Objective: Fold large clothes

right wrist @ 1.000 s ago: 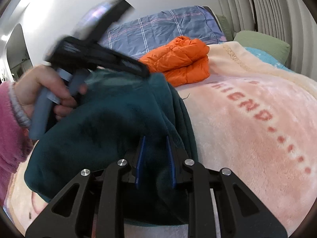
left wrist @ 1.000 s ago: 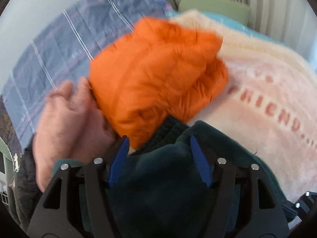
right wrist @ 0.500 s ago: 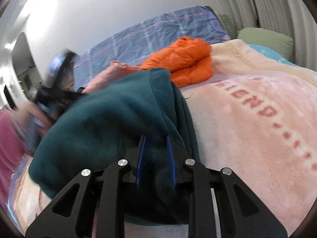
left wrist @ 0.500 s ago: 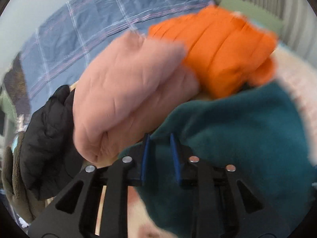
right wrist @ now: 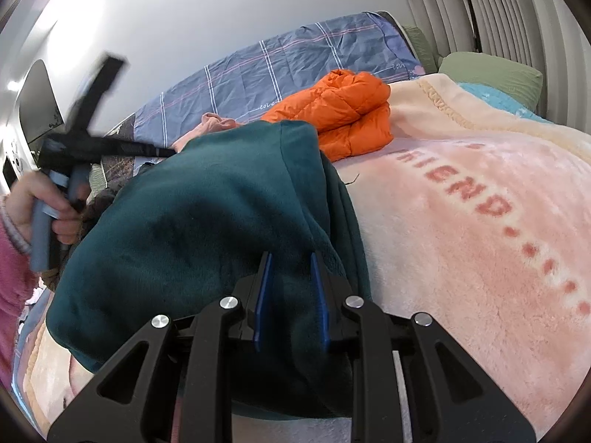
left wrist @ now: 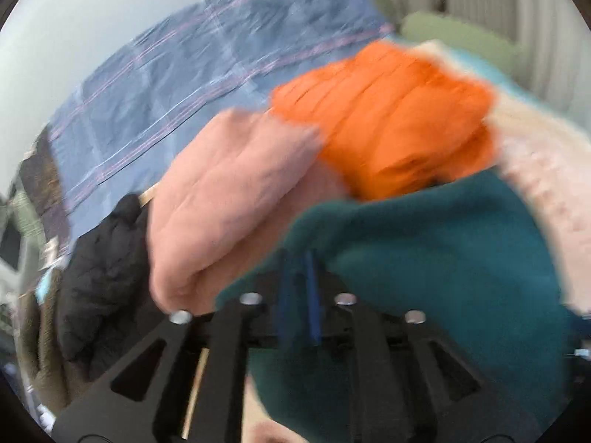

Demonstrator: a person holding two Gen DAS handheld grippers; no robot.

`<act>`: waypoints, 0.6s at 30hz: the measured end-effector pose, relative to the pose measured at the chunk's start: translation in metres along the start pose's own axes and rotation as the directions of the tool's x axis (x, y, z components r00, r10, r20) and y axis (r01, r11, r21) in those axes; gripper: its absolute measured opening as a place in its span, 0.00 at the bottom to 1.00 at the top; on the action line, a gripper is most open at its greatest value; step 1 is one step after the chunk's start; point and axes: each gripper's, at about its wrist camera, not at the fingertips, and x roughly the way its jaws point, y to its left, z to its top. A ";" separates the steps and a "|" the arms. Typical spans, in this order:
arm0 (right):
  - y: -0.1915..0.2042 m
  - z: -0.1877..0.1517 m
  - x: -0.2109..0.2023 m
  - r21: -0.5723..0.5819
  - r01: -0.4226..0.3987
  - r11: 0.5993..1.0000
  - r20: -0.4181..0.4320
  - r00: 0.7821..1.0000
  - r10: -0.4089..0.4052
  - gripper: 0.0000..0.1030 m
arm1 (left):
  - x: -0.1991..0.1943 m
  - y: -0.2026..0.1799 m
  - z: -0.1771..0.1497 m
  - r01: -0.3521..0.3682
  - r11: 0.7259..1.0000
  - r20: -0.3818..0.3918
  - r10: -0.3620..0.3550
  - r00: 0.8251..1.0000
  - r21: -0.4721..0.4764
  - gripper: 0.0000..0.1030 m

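Left wrist view first, and it's blurred: the left gripper (left wrist: 297, 295) has its blue fingers (left wrist: 313, 295) close together with a narrow gap, and the teal fleece (left wrist: 424, 258) bunches right around them. The jaws closed hard and have just eased open a touch; whether cloth is pinched between them I cannot tell through the smear. Beyond the tips sits a pink garment (left wrist: 229, 199), touching the fleece on its left, and behind that a folded orange jacket (left wrist: 399, 136). A black puffy coat (left wrist: 103, 269) lies at the left, a blue checked sheet (left wrist: 184, 85) spreads behind.

Over to the right wrist view, sharp this time: the right gripper (right wrist: 290, 301) pinches a thick fold of the teal fleece (right wrist: 192, 229), blue pads pressed on either side of it. The fleece is heaped on the pink blanket (right wrist: 480, 265), at its left side, lettering running off to the right. The orange jacket (right wrist: 343, 110) rests just behind the fleece, a green pillow (right wrist: 491, 70) far back. At the left edge a hand (right wrist: 40, 206) grips the other gripper's handle, lifted above the fleece's far edge
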 end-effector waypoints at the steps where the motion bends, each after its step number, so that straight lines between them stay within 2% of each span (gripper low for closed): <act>1: 0.001 0.000 0.000 -0.003 0.003 1.000 0.002 1.000 -0.003 0.22 | -0.011 -0.007 0.002 0.038 0.999 0.032 -0.038 0.999 0.009 0.25; 3: 0.001 -0.001 -0.001 -0.003 0.003 1.000 0.005 1.000 -0.003 0.22 | -0.030 -0.028 0.006 0.130 0.990 0.089 -0.135 0.987 0.055 0.35; 5: 0.001 -0.002 -0.002 0.002 -0.004 1.000 0.006 1.000 0.003 0.22 | -0.028 -0.052 0.004 0.167 0.980 0.080 -0.176 0.981 0.111 0.43; 6: 0.000 -0.002 -0.002 0.006 -0.008 1.000 0.006 1.000 0.008 0.22 | -0.014 -0.068 -0.001 0.148 0.976 0.042 -0.157 0.987 0.163 0.45; 7: -0.001 -0.002 -0.002 0.009 -0.005 1.000 0.002 1.000 0.005 0.22 | 0.007 -0.080 -0.012 0.105 0.974 0.000 -0.107 0.994 0.203 0.45; 8: -0.003 -0.003 0.000 0.012 -0.002 1.000 -0.006 1.000 0.002 0.22 | 0.022 -0.088 -0.021 0.056 0.974 0.002 -0.058 0.998 0.218 0.45; 10: -0.005 -0.002 -0.001 0.025 -0.018 1.000 -0.001 1.000 0.018 0.22 | 0.023 -0.086 -0.015 0.073 0.979 0.003 -0.075 0.997 0.192 0.44; 16: -0.003 0.000 -0.001 0.015 -0.012 1.000 -0.005 1.000 0.012 0.22 | 0.022 -0.086 -0.020 0.051 0.977 0.009 -0.054 0.998 0.207 0.44; 17: -0.004 0.002 -0.004 0.019 -0.021 1.000 -0.008 1.000 0.021 0.24 | 0.021 -0.086 -0.021 0.049 0.977 0.010 -0.052 0.999 0.207 0.44; 18: -0.008 0.005 -0.010 0.045 -0.056 0.997 -0.015 0.998 0.057 0.34 | 0.020 -0.085 -0.022 0.050 0.978 0.011 -0.053 0.999 0.204 0.44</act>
